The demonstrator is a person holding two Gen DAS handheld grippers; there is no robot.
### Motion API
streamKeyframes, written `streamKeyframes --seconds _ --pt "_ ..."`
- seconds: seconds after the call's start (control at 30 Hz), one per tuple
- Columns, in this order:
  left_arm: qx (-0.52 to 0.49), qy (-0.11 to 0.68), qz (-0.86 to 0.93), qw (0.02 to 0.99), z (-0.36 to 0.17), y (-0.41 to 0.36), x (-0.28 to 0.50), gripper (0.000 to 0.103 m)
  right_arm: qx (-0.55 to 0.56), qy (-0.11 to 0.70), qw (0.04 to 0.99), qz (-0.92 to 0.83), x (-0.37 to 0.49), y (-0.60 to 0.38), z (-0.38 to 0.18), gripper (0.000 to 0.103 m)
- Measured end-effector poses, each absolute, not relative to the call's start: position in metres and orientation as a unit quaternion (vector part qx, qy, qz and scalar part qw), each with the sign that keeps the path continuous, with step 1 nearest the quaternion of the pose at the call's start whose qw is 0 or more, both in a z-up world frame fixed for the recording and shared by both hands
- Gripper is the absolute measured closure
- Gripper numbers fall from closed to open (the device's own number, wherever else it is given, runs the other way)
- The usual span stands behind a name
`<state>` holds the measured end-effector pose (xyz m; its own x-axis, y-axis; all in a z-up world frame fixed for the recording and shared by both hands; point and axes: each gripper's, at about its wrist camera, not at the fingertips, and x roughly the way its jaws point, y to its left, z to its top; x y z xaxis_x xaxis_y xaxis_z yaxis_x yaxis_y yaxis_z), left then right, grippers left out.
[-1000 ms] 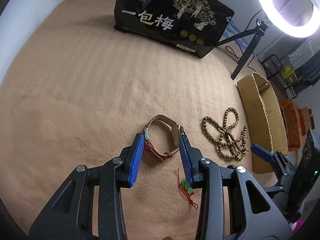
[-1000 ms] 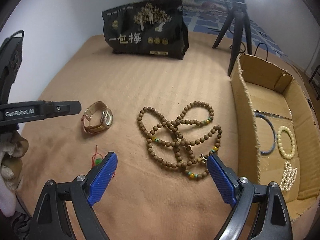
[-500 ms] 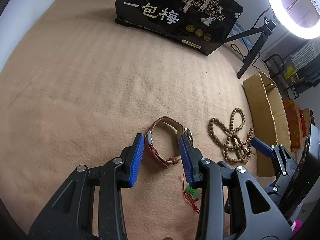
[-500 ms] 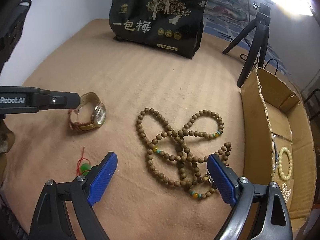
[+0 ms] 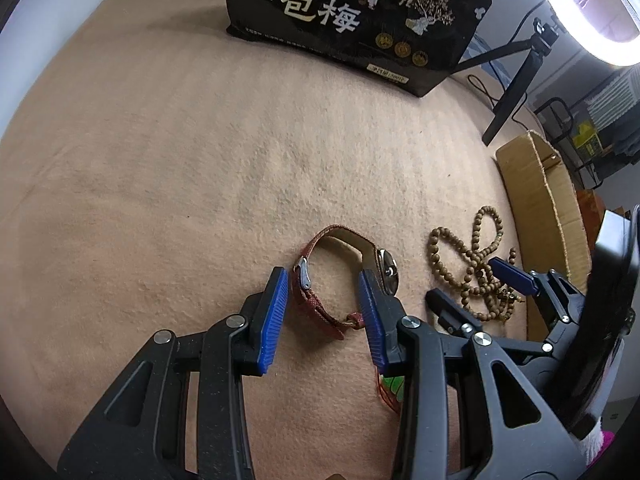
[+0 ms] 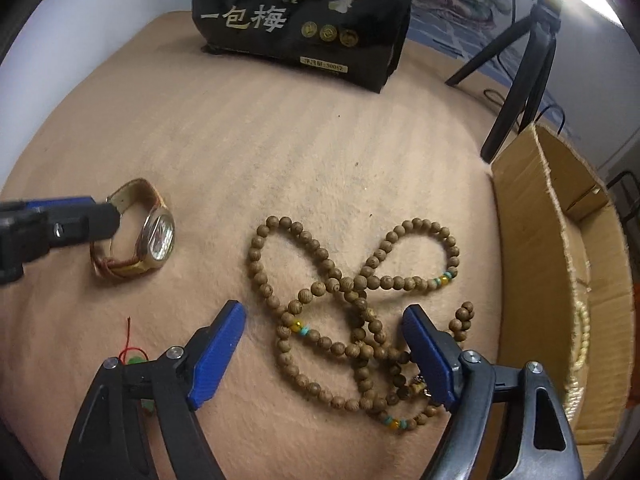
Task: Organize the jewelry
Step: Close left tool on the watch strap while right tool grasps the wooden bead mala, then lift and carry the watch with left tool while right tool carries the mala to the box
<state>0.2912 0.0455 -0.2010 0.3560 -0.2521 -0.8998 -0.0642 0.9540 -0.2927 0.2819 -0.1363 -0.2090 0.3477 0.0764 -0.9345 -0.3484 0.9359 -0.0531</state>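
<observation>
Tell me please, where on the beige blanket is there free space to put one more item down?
The wide bare stretch of blanket between the black bag and the watch and wooden beads is free. Crowded: the near strip, with both grippers, the red-string charm, and the cardboard box at the right.

Your red-brown leather-strap wristwatch with the gold oval case (image 5: pixel 347 276) stands on edge on the tan blanket, strap buckled in a loop. Just right of it, the long brown wooden bead strand (image 6: pixel 352 312) sprawls in tangled loops.
</observation>
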Motion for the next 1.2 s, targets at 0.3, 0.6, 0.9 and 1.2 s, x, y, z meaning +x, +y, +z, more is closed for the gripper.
streamKeyframes --seconds 0.3,0.6,0.9,1.2 --pt "-0.121 0.576 -0.049 0.807 -0.214 0.041 0.295 0.082 -0.093 0.548 0.814 0.165 0.279 -0.136 -0.206 0.077" --pt "-0.122 0.572 -0.042 0.81 -0.214 0.044 0.297 0.095 -0.067 0.543 0.819 0.173 0.278 -0.144 -0.202 0.093" --pt "-0.122 0.551 -0.034 0.825 -0.197 0.052 0.291 0.095 -0.012 0.515 0.835 0.193 0.275 -0.156 -0.166 0.093" --pt "-0.148 0.518 -0.035 0.842 -0.169 0.063 0.288 0.095 0.017 0.471 0.857 0.209 0.264 -0.169 -0.119 0.093"
